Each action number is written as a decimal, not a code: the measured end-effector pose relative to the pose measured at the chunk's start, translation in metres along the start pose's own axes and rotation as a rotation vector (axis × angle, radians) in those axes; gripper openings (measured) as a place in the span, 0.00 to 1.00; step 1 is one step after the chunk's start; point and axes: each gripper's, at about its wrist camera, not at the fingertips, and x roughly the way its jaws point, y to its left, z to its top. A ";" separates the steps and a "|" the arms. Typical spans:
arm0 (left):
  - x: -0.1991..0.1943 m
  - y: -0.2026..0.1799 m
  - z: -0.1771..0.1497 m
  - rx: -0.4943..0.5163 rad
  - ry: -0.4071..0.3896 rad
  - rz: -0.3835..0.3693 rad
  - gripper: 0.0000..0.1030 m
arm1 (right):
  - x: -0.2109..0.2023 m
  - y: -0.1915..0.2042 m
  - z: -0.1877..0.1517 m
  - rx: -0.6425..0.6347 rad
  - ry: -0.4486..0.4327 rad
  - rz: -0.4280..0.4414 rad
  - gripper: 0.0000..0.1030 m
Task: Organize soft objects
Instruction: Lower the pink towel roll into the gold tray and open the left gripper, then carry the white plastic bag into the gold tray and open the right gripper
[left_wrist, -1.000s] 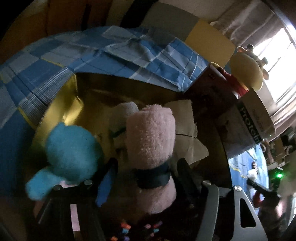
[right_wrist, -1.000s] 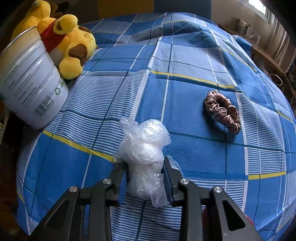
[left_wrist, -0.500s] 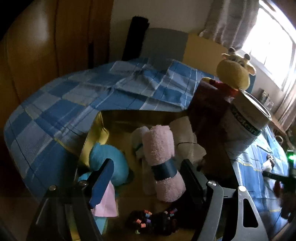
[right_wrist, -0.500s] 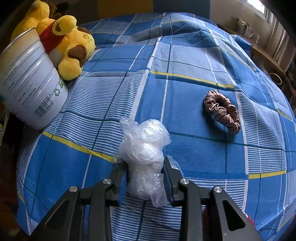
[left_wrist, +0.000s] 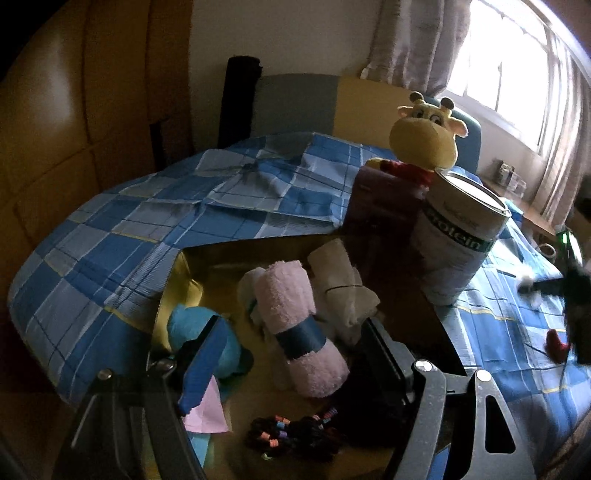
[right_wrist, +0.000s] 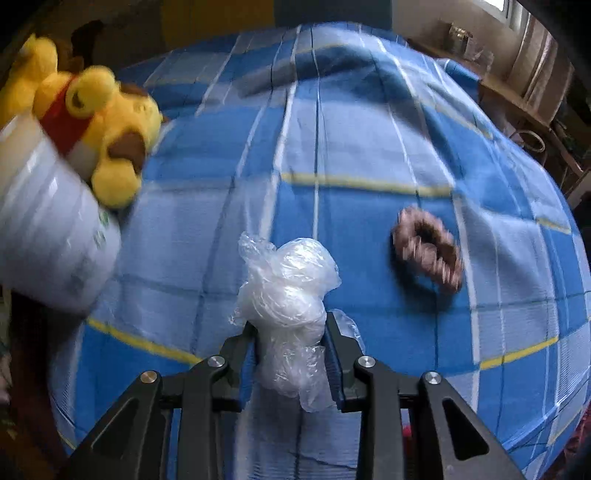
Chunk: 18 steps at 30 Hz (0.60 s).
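In the left wrist view an open cardboard box (left_wrist: 181, 280) sits at the edge of the bed. Inside lie a pink rolled towel (left_wrist: 284, 291) with a dark band, a beige roll (left_wrist: 340, 280), a blue plush (left_wrist: 195, 325), a pink cloth (left_wrist: 207, 410) and dark hair ties (left_wrist: 295, 432). My left gripper (left_wrist: 291, 325) hangs open above the box and touches nothing. In the right wrist view my right gripper (right_wrist: 290, 325) is shut on a crumpled clear plastic bag (right_wrist: 288, 280), held just above the blue checked blanket (right_wrist: 351, 129). A brown scrunchie (right_wrist: 428, 251) lies to its right.
A white protein can (left_wrist: 458, 243) and a yellow plush giraffe (left_wrist: 424, 136) stand beside the box, against a dark maroon box (left_wrist: 380, 206). The right wrist view shows the can (right_wrist: 48, 240) and the yellow plush (right_wrist: 107, 125) at the left. Wooden panels rise on the left, a curtained window on the right.
My left gripper has pulled up and back from the box, leaving the pink towel roll lying inside. The right gripper has risen a little with the plastic bag; its view is blurred.
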 end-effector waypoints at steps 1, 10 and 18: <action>0.000 -0.001 -0.001 0.002 0.001 -0.003 0.73 | -0.005 0.003 0.009 0.005 -0.012 0.001 0.30; 0.003 0.001 -0.005 0.001 0.009 -0.026 0.73 | -0.088 0.043 0.127 0.062 -0.215 -0.048 0.30; 0.007 0.007 -0.009 -0.021 0.026 -0.040 0.73 | -0.189 0.153 0.212 -0.048 -0.479 0.072 0.30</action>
